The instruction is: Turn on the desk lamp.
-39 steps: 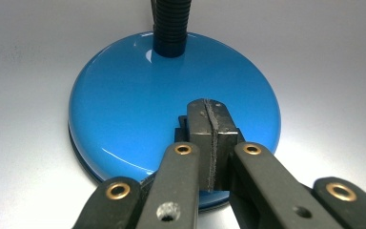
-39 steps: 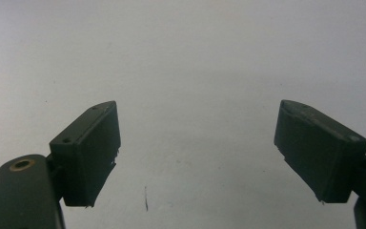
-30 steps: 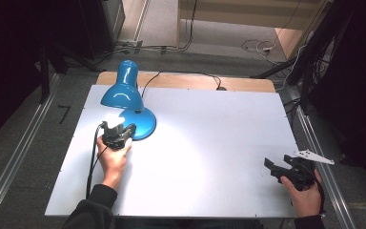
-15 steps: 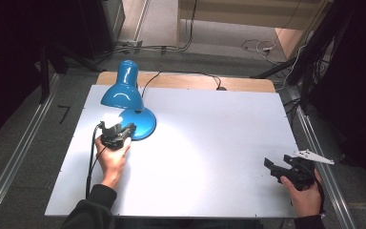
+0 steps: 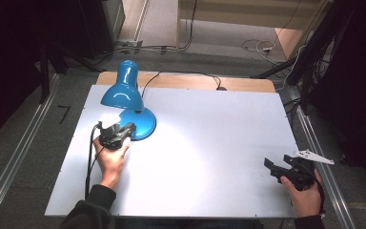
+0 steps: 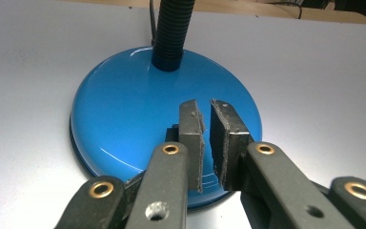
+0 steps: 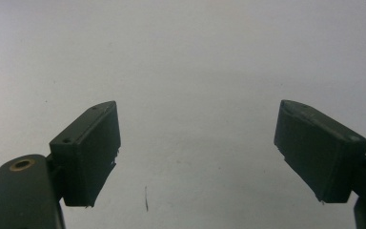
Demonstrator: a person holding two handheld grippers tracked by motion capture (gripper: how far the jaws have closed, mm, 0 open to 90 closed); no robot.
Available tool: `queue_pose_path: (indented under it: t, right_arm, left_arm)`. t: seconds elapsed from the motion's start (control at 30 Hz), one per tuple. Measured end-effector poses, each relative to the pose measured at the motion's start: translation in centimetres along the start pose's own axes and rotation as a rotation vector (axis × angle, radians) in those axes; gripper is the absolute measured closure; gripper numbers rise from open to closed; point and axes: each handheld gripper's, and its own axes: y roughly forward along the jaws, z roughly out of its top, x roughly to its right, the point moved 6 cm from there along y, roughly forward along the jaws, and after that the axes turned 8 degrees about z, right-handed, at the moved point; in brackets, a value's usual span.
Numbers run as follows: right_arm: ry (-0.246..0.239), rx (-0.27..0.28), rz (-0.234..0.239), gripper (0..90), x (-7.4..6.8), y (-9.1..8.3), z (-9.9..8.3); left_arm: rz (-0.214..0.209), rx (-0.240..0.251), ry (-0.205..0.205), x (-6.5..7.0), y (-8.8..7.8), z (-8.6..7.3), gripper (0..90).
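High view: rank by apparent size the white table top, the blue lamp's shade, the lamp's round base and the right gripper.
1. white table top, by far the largest.
2. lamp shade.
3. lamp base and right gripper: too alike to rank, since the left gripper and the shade cover part of the base.

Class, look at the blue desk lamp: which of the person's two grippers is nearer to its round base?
Left. The left gripper sits right over the lamp base, jaws nearly closed above its near edge. The right gripper is far across the table, at its near right corner.
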Motion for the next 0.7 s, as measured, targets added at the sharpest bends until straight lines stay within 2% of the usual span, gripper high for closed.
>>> queue_pose_path:
  t: [0.4, 0.43, 0.6, 0.63, 0.7]
  right_arm:
    - [0.001, -0.001, -0.001, 14.5, 0.0, 0.0, 0.0]
    - [0.000, 0.000, -0.001, 14.5, 0.0, -0.1, 0.0]
    - [0.000, 0.000, 0.000, 14.5, 0.0, -0.1, 0.0]
    - [-0.001, -0.001, 0.000, 14.5, 0.0, -0.1, 0.0]
    - [0.001, -0.001, 0.001, 14.5, 0.0, -0.1, 0.0]
  left_arm:
    - [-0.003, 0.000, -0.002, 0.0, -0.5, 0.0, 73.0]
    - [-0.003, 0.000, -0.003, 0.0, -0.6, 0.0, 69.0]
    - [-0.002, -0.003, -0.003, -0.1, -0.9, -0.2, 62.9]
    - [0.003, -0.001, -0.007, -0.2, -1.0, -0.2, 57.9]
    - [0.001, -0.001, -0.010, -0.3, -1.2, -0.2, 56.7]
